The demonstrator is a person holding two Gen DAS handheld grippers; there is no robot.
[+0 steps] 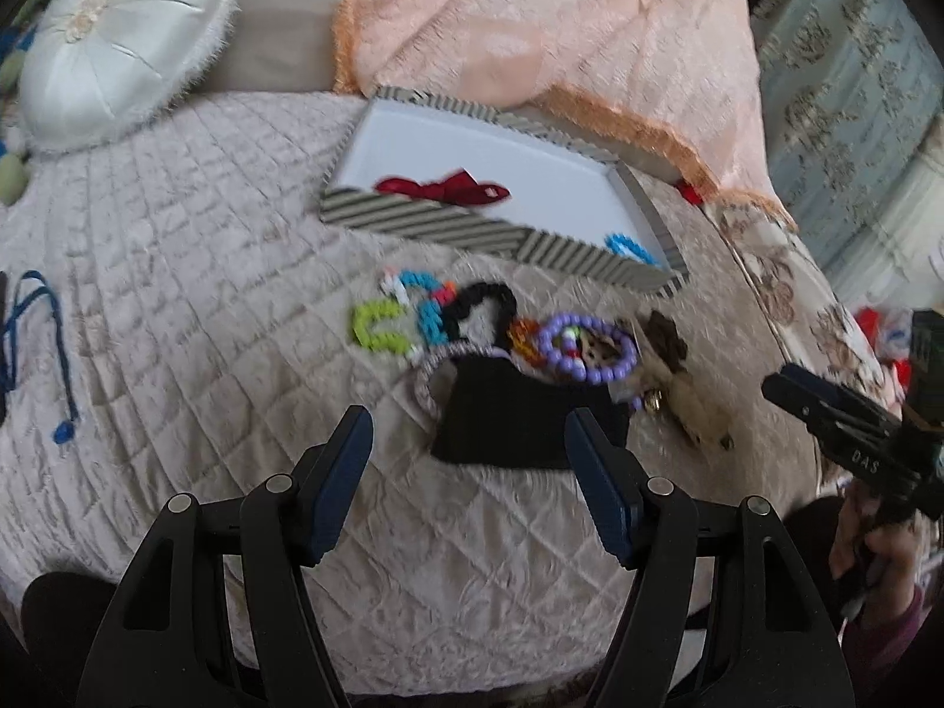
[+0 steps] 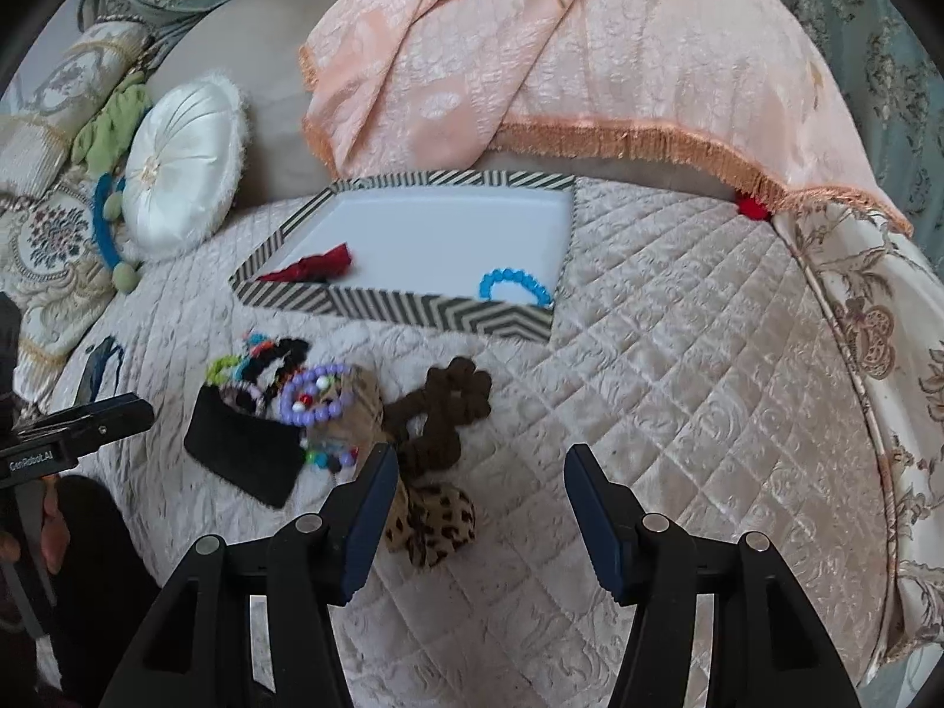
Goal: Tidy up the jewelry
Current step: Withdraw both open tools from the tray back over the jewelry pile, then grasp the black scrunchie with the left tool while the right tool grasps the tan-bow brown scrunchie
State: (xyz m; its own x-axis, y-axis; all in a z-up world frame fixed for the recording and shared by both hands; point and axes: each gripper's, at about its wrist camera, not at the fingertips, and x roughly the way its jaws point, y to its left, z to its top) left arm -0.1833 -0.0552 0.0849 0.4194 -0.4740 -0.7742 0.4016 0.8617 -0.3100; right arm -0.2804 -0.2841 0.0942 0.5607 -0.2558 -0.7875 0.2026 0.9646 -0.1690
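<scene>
A striped tray (image 1: 413, 221) (image 2: 377, 304) lies on the quilted bed; inside are a red bow (image 1: 448, 187) (image 2: 312, 265) and a blue bead bracelet (image 2: 514, 286) (image 1: 628, 248). In front lies a pile: purple bead bracelet (image 1: 590, 348) (image 2: 312, 398), black cloth (image 1: 513, 425) (image 2: 242, 448), green bracelet (image 1: 377, 327), black scrunchie (image 1: 481, 307), brown scrunchie (image 2: 442, 407), leopard scrunchie (image 2: 430, 522). My left gripper (image 1: 469, 442) is open, empty, just short of the black cloth. My right gripper (image 2: 478, 478) is open, empty, its left finger over the leopard scrunchie.
A white round cushion (image 1: 118, 29) (image 2: 183, 165) and a peach fringed throw (image 1: 531, 29) (image 2: 560, 59) lie behind the tray. A blue cord (image 1: 41, 342) lies at the left. The bed's edge (image 2: 885, 413) drops off at the right.
</scene>
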